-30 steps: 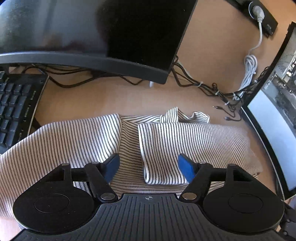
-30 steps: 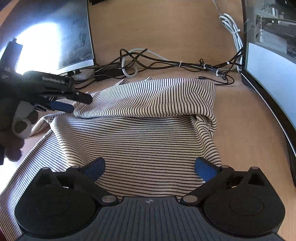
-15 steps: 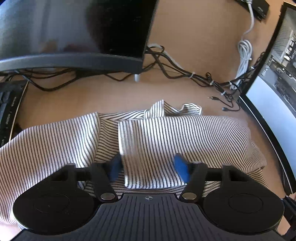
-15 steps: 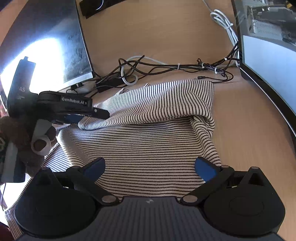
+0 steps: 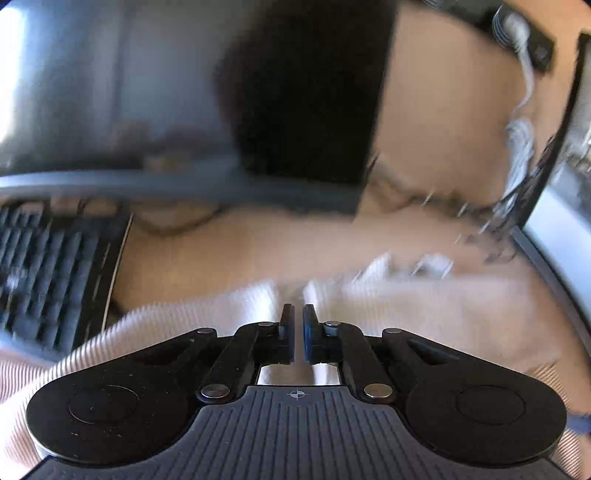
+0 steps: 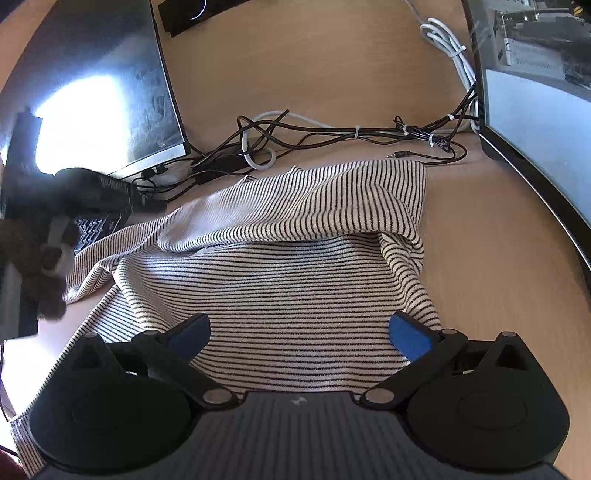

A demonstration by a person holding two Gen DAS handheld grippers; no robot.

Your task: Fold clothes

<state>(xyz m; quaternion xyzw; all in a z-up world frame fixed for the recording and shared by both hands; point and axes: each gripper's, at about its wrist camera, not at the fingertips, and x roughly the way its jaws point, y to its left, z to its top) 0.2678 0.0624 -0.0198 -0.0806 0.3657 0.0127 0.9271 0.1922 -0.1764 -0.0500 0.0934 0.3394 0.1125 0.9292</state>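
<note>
A black-and-white striped garment (image 6: 295, 266) lies crumpled on the wooden desk, one part folded over the rest. My right gripper (image 6: 299, 332) is open just above the garment's near part and holds nothing. My left gripper (image 5: 298, 332) is shut; its view is blurred by motion, and the garment (image 5: 424, 314) lies under and beyond the fingers. No cloth shows between its pads. The left gripper also shows in the right wrist view (image 6: 92, 192), blurred, at the garment's left edge.
A dark monitor (image 6: 103, 92) stands at the back left, another monitor (image 6: 535, 110) at the right. Tangled cables (image 6: 332, 136) lie behind the garment. A black keyboard (image 5: 51, 273) sits to the left. A power strip (image 6: 192, 11) lies at the far back.
My left gripper has closed from wide open to shut and is moving fast, blurring its view. The folded sleeve edge has shifted. My right gripper stayed open and rose slightly.
</note>
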